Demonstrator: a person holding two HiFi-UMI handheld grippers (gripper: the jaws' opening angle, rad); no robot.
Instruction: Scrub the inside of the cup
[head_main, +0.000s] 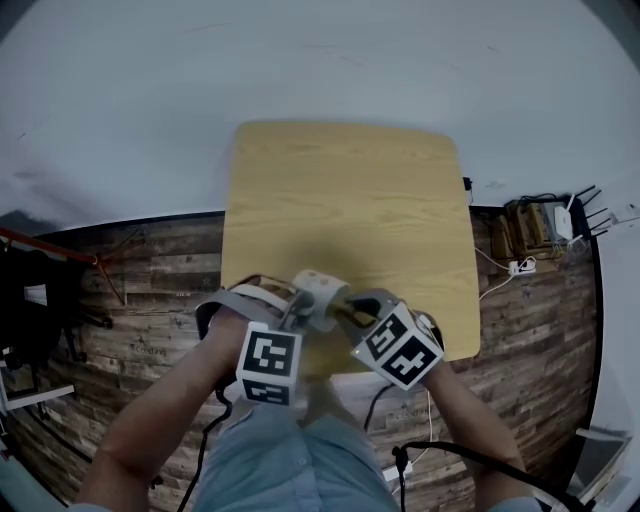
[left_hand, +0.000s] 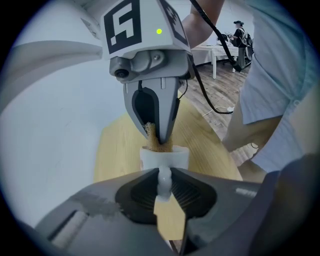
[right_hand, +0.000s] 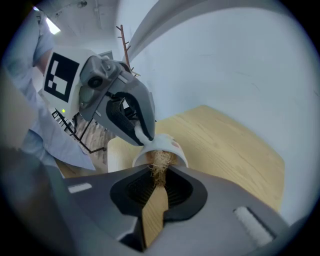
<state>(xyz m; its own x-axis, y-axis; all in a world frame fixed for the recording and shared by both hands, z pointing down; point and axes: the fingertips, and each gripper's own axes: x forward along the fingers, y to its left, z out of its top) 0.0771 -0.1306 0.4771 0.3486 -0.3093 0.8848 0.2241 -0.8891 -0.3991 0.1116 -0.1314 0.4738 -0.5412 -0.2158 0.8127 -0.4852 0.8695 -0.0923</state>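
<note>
**Cup clamped by its handle, scrubber pushed into its mouth**

A small white cup (head_main: 318, 292) is held over the near edge of a light wooden table (head_main: 340, 190), between the two grippers; whether its base rests on the tabletop cannot be told. The cup is tilted, so that its open mouth is turned towards the right gripper (head_main: 350, 312).

The cup's looped white handle (left_hand: 164, 181) is clamped between the jaws of the left gripper (left_hand: 164, 180). These are closed to a narrow gap with the handle pinched between the pads. The body of the cup (left_hand: 164, 157) is seen just beyond the jaw tips.

A tuft of tan, fibrous scrubber (right_hand: 159, 167) is gripped in the jaws of the right gripper (right_hand: 159, 172), which are pressed together on it. The free end of the scrubber is pushed into the mouth of the cup (right_hand: 167, 150), and loose strands are seen against the inner wall.

A floor of dark wooden planks (head_main: 150, 270) is seen around the table.
</note>
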